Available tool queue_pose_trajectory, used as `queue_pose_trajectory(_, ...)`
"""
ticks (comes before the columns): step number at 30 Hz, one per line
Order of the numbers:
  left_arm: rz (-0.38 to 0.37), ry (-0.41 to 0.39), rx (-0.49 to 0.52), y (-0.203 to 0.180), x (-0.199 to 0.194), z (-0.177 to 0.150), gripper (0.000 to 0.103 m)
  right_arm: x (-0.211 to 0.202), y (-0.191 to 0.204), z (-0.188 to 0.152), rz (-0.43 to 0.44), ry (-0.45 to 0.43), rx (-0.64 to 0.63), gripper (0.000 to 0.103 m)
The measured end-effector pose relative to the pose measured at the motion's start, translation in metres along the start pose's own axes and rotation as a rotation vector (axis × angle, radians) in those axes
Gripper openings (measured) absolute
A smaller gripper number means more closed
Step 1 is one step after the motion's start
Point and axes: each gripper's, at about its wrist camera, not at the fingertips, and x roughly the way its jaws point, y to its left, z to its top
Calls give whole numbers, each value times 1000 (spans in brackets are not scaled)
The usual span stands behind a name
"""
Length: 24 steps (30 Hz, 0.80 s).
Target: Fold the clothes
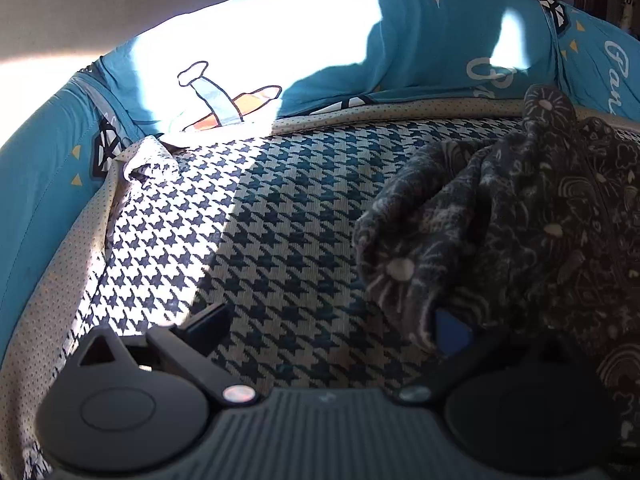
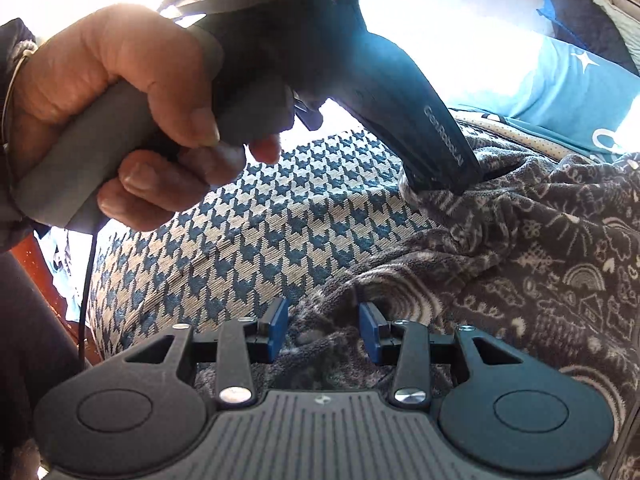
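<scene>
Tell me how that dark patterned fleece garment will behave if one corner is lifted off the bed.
The dark patterned fleece garment will probably go floppy: it already lies in soft bunched folds. It looks plush, so likely grippy rather than slippery against the houndstooth cover. Lifted by one corner, the rest would likely drag and hang, not hold shape.

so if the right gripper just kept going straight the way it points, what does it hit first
Most likely the dark patterned garment: a fold of it already sits between the right gripper pads. The houndstooth cover lies beneath it; depth is unclear.
</scene>
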Motion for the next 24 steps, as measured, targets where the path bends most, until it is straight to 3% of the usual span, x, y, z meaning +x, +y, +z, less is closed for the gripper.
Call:
queue_pose_trajectory(5,-36,42,14,-3,2,-5,103,-12,4,-6,19,14,-19,39)
queue_pose_trajectory(7,-129,62,11,-3,2,-9,103,-17,4,-9,24,20,-27,39)
queue_pose_trajectory(9,-186,21,-14,0,-4,-11,103,-19,3,-11,27,25,-32,39)
queue_pose_trajectory(11,-186,-33,-37,4,-9,-11,103,-20,-1,-13,30,27,-28,39)
queue_pose_trajectory(14,-223,-39,-145,18,-5,-10,103,-23,-6,-20,30,28,-16,39)
queue_pose_trajectory(17,-362,-8,-320,36,7,-12,103,-23,-2,-21,20,26,-28,39)
queue_pose_trajectory(20,-426,-2,-464,52,15,-14,103,-21,0,-21,19,25,-31,39)
queue_pose_trajectory(24,-464,-62,-495,57,4,-11,103,-21,-2,-20,24,25,-25,39)
